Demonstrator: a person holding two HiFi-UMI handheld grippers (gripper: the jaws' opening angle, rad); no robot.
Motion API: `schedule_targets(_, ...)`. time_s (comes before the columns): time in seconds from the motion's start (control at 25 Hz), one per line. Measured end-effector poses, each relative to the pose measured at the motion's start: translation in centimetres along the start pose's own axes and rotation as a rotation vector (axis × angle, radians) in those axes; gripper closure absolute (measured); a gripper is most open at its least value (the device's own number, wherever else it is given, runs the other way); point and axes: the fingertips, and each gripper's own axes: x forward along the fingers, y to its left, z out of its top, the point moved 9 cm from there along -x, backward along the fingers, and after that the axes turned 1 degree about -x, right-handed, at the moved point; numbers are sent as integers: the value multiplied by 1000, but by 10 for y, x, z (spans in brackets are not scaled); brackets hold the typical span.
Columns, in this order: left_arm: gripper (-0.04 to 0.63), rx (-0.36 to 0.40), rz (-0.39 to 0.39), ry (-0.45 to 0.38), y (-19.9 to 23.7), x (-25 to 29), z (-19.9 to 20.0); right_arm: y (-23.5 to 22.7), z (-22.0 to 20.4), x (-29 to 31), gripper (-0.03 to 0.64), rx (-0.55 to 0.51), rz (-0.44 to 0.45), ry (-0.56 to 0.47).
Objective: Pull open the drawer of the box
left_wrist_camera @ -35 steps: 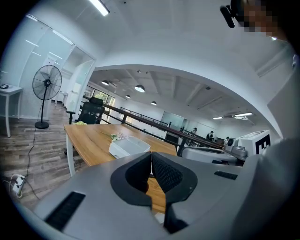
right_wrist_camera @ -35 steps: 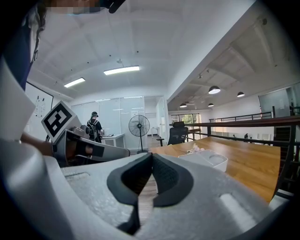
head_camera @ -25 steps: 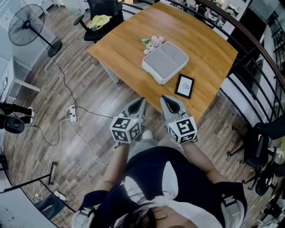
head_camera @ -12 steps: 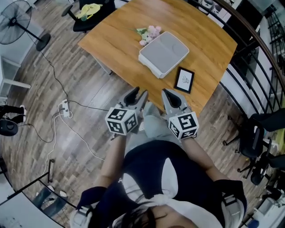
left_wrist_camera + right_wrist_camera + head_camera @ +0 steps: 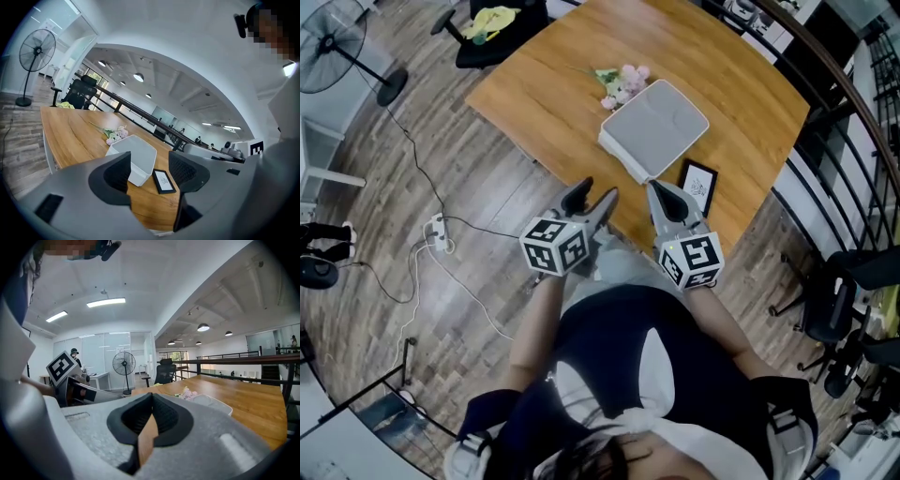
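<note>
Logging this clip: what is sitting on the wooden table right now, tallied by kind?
White box: 1
Black-framed picture: 1
Bunch of flowers: 1
Total: 3

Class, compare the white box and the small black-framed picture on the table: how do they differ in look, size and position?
Colour: the white box is pale all over; the picture frame has a black border round a white print.
Size: the box is much larger and thicker; the frame is small and thin.
Position: the box lies beside the flowers; the frame lies nearer the edge of the wooden table.
Both rest on that table, side by side.
</note>
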Motion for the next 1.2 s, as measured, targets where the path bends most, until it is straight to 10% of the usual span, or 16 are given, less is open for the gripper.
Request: schedule_targets(1.2, 345, -448, -60, 58, 84, 91, -19, -43, -14, 75, 618, 37, 23, 112)
